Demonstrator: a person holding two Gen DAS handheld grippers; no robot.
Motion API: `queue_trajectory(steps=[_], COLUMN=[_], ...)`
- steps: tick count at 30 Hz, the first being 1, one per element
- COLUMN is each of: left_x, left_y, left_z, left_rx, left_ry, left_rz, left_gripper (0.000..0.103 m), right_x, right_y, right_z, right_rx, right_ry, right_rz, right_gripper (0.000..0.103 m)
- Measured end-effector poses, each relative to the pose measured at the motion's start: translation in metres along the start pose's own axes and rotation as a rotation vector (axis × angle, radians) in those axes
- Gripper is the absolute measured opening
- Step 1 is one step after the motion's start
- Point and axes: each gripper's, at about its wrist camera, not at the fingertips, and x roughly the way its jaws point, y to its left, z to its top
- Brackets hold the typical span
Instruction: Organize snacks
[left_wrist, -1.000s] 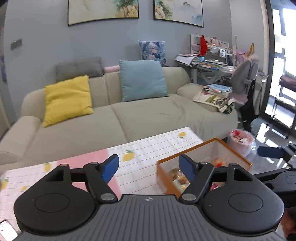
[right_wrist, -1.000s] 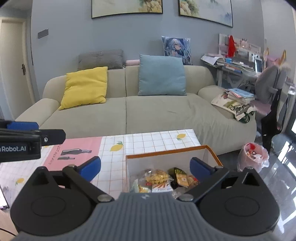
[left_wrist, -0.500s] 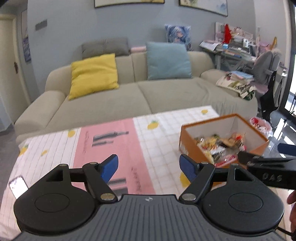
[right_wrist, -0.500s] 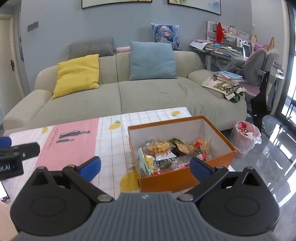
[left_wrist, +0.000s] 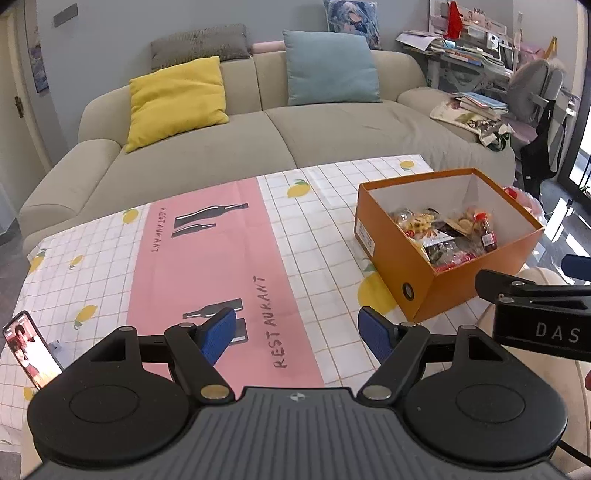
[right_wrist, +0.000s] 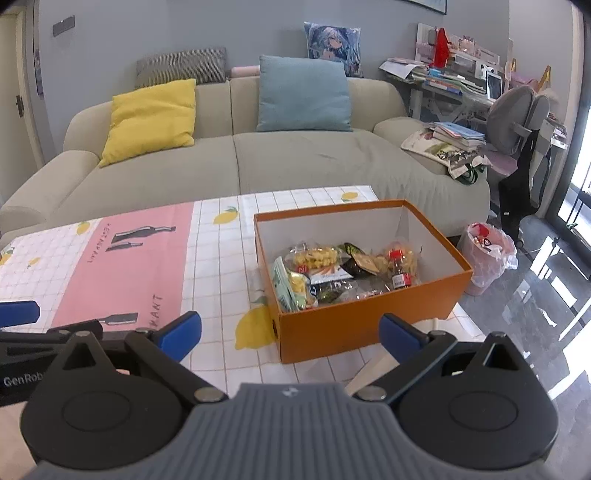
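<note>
An orange cardboard box (right_wrist: 369, 325) stands at the right end of the table and holds several snack packets (right_wrist: 332, 273) and a small red-capped bottle (right_wrist: 398, 271). The box also shows in the left wrist view (left_wrist: 458, 288) with the snacks (left_wrist: 443, 236) inside. My left gripper (left_wrist: 297, 334) is open and empty, above the pink strip of the tablecloth, left of the box. My right gripper (right_wrist: 290, 332) is open and empty, just in front of the box's near wall. Each gripper shows at the edge of the other's view.
The table (left_wrist: 207, 258) wears a checked cloth with lemons and a pink strip. A phone (left_wrist: 31, 349) leans at the table's left edge. A beige sofa (right_wrist: 229, 162) with cushions is behind. A bagged bin (right_wrist: 485, 258) stands on the floor at right.
Both grippers have pulled back and tilted down, so more of the table and the inside of the box shows. Both stay open and empty.
</note>
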Motion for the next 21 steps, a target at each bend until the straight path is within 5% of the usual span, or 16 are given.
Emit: queue_trajectory(steps=[21], left_x=[-0.001], left_y=[0.0014], left_z=[0.0027], left_rx=[-0.007], left_ry=[0.004], left_rz=[-0.003], left_gripper=[0.088], right_x=[-0.0049], right_y=[0.0073], right_z=[-0.002], right_rx=[-0.027], right_ry=[-0.023], right_rz=[-0.006], right_gripper=[0.1])
